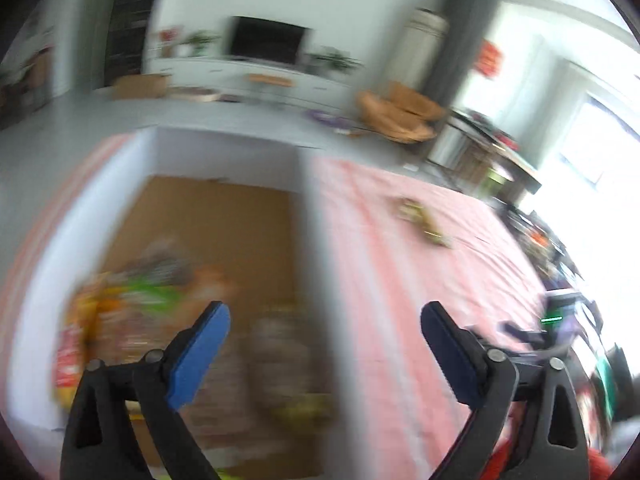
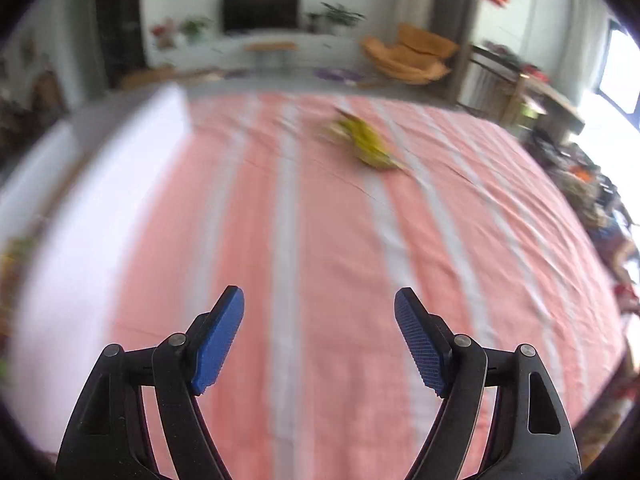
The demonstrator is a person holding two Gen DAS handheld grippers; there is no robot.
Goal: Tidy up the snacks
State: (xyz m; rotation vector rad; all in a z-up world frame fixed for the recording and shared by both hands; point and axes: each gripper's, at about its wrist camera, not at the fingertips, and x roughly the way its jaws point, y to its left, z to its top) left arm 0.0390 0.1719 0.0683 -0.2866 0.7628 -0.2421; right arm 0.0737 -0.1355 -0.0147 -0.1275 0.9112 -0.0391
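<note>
A white cardboard box (image 1: 308, 216) with a brown floor sits on the pink striped cloth (image 1: 400, 280). Several blurred snack packets (image 1: 140, 292) lie inside it. My left gripper (image 1: 324, 320) is open and empty, straddling the box's right wall from above. A yellow-green snack packet (image 2: 368, 144) lies alone on the cloth (image 2: 320, 240), far ahead of my right gripper (image 2: 319, 304), which is open and empty. The same packet shows in the left wrist view (image 1: 420, 218). The box wall shows at the left of the right wrist view (image 2: 100, 208).
Beyond the table are a TV (image 2: 260, 10) on a white cabinet, an orange chair (image 2: 412, 56), and a cluttered side table (image 2: 520, 84) at the right. Both views are motion-blurred.
</note>
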